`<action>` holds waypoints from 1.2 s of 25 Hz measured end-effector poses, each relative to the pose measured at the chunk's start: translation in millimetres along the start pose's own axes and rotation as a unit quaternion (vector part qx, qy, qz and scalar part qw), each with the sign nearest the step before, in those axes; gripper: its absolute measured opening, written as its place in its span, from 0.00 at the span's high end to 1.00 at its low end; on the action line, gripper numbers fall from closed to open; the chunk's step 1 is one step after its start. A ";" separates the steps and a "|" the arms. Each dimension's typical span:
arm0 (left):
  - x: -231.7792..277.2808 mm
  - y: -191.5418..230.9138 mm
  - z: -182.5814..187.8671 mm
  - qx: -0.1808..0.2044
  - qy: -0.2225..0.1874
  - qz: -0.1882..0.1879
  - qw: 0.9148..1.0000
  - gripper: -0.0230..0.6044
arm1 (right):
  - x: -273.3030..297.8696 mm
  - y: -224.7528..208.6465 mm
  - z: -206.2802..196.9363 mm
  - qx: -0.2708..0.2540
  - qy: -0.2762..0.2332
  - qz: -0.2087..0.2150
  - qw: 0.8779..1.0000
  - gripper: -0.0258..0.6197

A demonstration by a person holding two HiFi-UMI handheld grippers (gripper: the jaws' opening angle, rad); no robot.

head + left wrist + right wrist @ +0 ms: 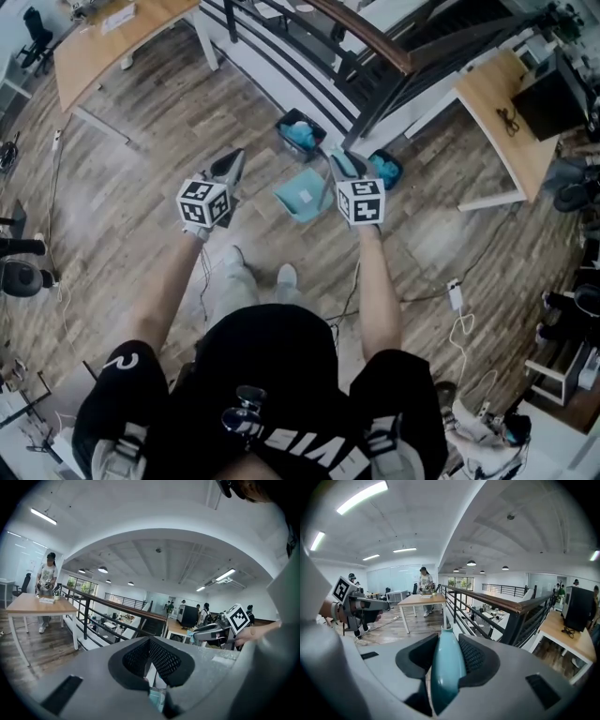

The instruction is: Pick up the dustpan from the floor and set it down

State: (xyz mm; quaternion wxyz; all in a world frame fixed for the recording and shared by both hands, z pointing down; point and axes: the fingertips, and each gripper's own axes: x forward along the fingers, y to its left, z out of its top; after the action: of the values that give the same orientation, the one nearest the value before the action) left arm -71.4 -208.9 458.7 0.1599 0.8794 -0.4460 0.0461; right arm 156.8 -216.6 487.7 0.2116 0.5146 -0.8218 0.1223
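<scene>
The teal dustpan (302, 194) hangs off the floor between my two hands, its pan tilted. Its handle (446, 667) runs up between the pads of my right gripper (345, 167), which is shut on it; in the right gripper view the handle fills the gap of that gripper (443, 637). My left gripper (231, 167) is level with it on the left, apart from the dustpan. Its pads meet at the tips with nothing between them in the left gripper view (150, 641). A sliver of teal (157, 698) shows low behind those jaws.
Two small dark bins with blue contents (300, 134) (385, 170) stand on the wood floor by a dark railing (361, 42). Wooden desks (98, 42) (502, 112) flank it. A white cable and adapter (456, 295) lie at the right. A person stands at a far desk (425, 585).
</scene>
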 end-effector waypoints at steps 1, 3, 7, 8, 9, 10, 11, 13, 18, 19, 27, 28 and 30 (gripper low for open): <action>1.8 1.1 -4.2 -0.002 0.003 0.000 1.000 0.97 | 3.6 0.3 -7.4 -0.001 0.006 0.000 1.000 0.76; 6.0 4.0 -13.7 -0.008 0.010 -0.001 1.000 0.97 | 12.2 -1.2 -23.0 -0.004 0.014 -0.002 1.000 0.76; 15.6 9.9 -36.7 -0.023 0.026 -0.001 0.999 0.97 | 26.6 -2.2 -53.5 -0.001 0.033 -0.003 0.999 0.76; 18.5 11.6 -42.8 -0.027 0.030 -0.002 0.999 0.97 | 30.7 -3.0 -60.6 0.000 0.037 -0.004 0.999 0.76; 21.8 13.5 -49.3 -0.031 0.034 -0.002 0.999 0.97 | 35.5 -4.6 -67.8 0.000 0.040 -0.006 0.999 0.76; 25.4 15.7 -56.1 -0.035 0.039 -0.002 0.999 0.97 | 40.9 -6.7 -75.5 0.001 0.044 -0.008 0.999 0.76; 28.9 18.2 -63.5 -0.038 0.043 -0.002 0.998 0.97 | 46.5 -8.9 -83.5 0.002 0.050 -0.011 0.999 0.76; 34.9 23.9 -79.2 -0.045 0.053 0.000 0.998 0.97 | 56.9 -10.9 -100.4 0.010 0.066 -0.016 0.998 0.76; 46.4 37.6 -125.7 -0.062 0.077 0.009 0.995 0.97 | 86.1 -15.4 -152.9 0.017 0.102 -0.028 0.994 0.76; 47.4 40.6 -135.0 -0.066 0.082 0.010 0.994 0.97 | 91.1 -13.7 -162.6 0.019 0.109 -0.028 0.993 0.76; 58.0 73.9 -192.6 -0.085 0.110 0.026 0.990 0.97 | 136.2 -8.5 -231.1 0.020 0.144 -0.028 0.989 0.76; 58.3 76.8 -198.6 -0.087 0.113 0.028 0.989 0.97 | 140.0 -9.0 -240.4 0.025 0.149 -0.029 0.988 0.76; 60.6 81.4 -209.4 -0.090 0.117 0.030 0.989 0.97 | 147.5 -10.9 -260.2 0.032 0.159 -0.034 0.986 0.76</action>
State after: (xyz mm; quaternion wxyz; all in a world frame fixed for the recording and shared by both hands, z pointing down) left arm -87.3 -232.9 689.5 0.2882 0.8361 -0.4527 0.1135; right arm 168.1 -229.5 786.5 0.3271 0.5228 -0.7552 0.2221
